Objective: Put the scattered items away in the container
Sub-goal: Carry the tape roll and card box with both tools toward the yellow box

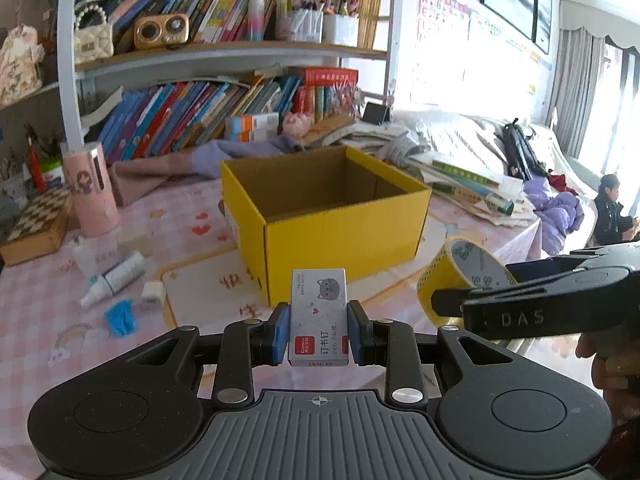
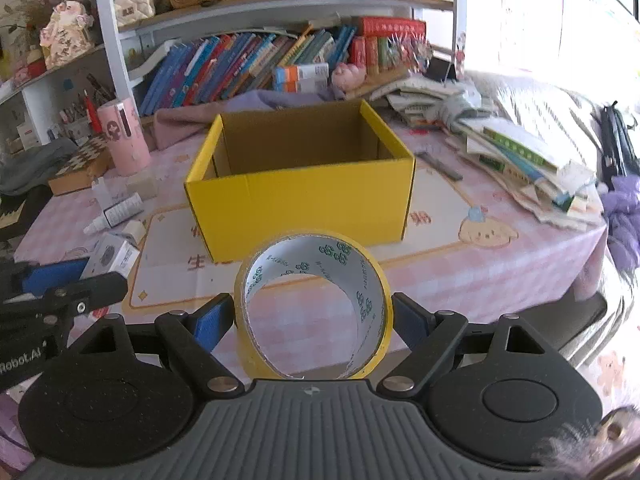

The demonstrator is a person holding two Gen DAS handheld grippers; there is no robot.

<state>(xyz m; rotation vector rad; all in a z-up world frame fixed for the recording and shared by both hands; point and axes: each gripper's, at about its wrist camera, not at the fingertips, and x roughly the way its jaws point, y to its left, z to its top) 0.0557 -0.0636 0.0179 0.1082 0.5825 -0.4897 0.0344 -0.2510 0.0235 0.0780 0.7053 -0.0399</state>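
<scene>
Two items lifted, none yet inside. Left hand-held gripper (image 1: 319, 330) pinching a small grey-white cardboard box of staples (image 1: 319, 316) between its blue pads, held above the table (image 1: 168, 220) just short of the near wall of the open yellow cardboard box (image 1: 324, 236). Right hand-held gripper (image 2: 313, 320) clamped wide across a yellow roll of adhesive tape (image 2: 314, 306), also near that wall. Inside of the yellow box apparently bare, though its floor hidden from both views. Still lying to the left on the pink checked cloth: a white squeeze tube (image 1: 114, 276), a blue crumpled scrap (image 1: 120, 318), a small white block (image 1: 153, 291). Early stage, most of the tidying left.
</scene>
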